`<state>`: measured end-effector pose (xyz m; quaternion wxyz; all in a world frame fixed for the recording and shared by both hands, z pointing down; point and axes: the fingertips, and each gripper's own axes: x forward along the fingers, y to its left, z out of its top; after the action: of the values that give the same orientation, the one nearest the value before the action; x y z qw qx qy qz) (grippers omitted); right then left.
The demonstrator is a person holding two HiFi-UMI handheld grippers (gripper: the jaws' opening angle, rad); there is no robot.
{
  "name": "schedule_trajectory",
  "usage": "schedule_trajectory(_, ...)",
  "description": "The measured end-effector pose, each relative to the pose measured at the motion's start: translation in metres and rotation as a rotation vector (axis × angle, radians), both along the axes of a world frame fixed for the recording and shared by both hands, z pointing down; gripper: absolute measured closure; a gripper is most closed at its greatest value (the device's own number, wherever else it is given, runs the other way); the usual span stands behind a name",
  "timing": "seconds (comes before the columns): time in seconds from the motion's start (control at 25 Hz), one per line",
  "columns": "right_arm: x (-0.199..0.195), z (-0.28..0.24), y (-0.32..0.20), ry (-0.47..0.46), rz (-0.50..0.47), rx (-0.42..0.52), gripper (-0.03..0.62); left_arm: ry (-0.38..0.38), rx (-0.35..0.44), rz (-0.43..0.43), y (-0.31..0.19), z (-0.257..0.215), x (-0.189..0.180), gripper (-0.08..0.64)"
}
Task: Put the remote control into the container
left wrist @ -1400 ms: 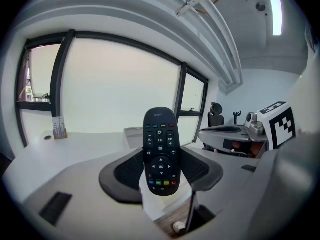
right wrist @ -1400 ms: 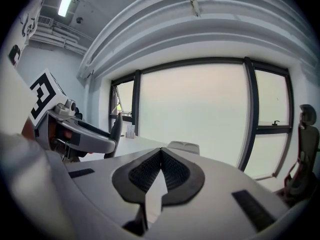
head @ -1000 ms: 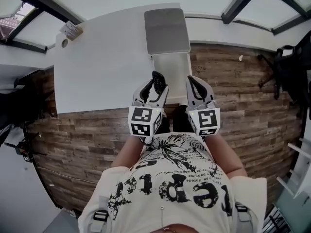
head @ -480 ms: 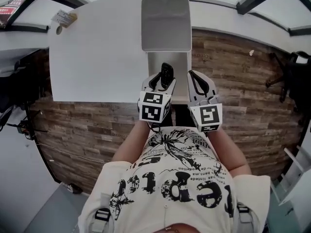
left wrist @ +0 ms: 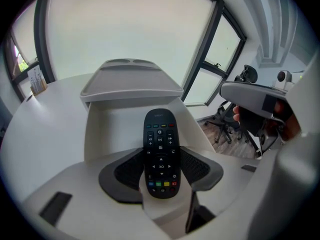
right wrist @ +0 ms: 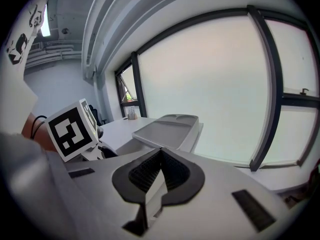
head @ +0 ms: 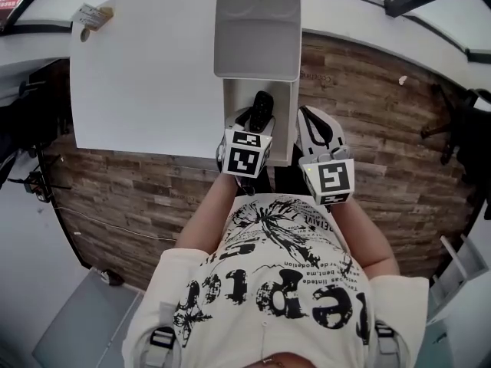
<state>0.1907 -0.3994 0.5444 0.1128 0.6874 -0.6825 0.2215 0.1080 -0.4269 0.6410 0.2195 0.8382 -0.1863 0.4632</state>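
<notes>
A black remote control (head: 261, 107) (left wrist: 160, 154) stands between the jaws of my left gripper (head: 257, 118) (left wrist: 161, 173), which is shut on its lower half. It hangs over the open white container (head: 289, 133) (left wrist: 125, 126) at the table's near edge, buttons facing the camera. The container's grey lid (head: 257, 33) (left wrist: 131, 79) (right wrist: 167, 129) is raised behind the opening. My right gripper (head: 311, 123) (right wrist: 160, 171) is just right of the container, shut with nothing between its pads.
The white table (head: 146, 75) spreads left of the container, with a small card holder (head: 90, 14) at its far left corner. Wooden floor (head: 383, 129) lies to the right. Office chairs (left wrist: 245, 76) stand by the windows. My left gripper's marker cube (right wrist: 70, 129) shows beside the right gripper.
My left gripper has carried the remote right and forward, from the container's left edge to over its opening. The right gripper has stayed beside the container's right wall.
</notes>
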Motion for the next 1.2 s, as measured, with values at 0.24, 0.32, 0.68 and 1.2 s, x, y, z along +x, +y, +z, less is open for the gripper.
schedule_trajectory(0.24, 0.011, 0.01, -0.007, -0.004, -0.01, -0.024, 0.591, -0.018, -0.007, 0.013, -0.002, 0.017, 0.004, 0.327)
schedule_trajectory(0.32, 0.011, 0.008, -0.01, -0.008, -0.013, -0.019, 0.591, -0.017, -0.001, 0.02, -0.003, 0.018, 0.006, 0.327)
schedule_trajectory(0.68, 0.008, -0.002, -0.015, 0.004, -0.018, 0.002, 0.591, 0.041, 0.073, 0.089, 0.003, -0.014, 0.015, 0.327)
schedule_trajectory(1.2, -0.012, -0.055, -0.007, 0.077, 0.082, 0.102, 0.591, 0.284, 0.386, 0.044, -0.025, -0.127, 0.001, 0.551)
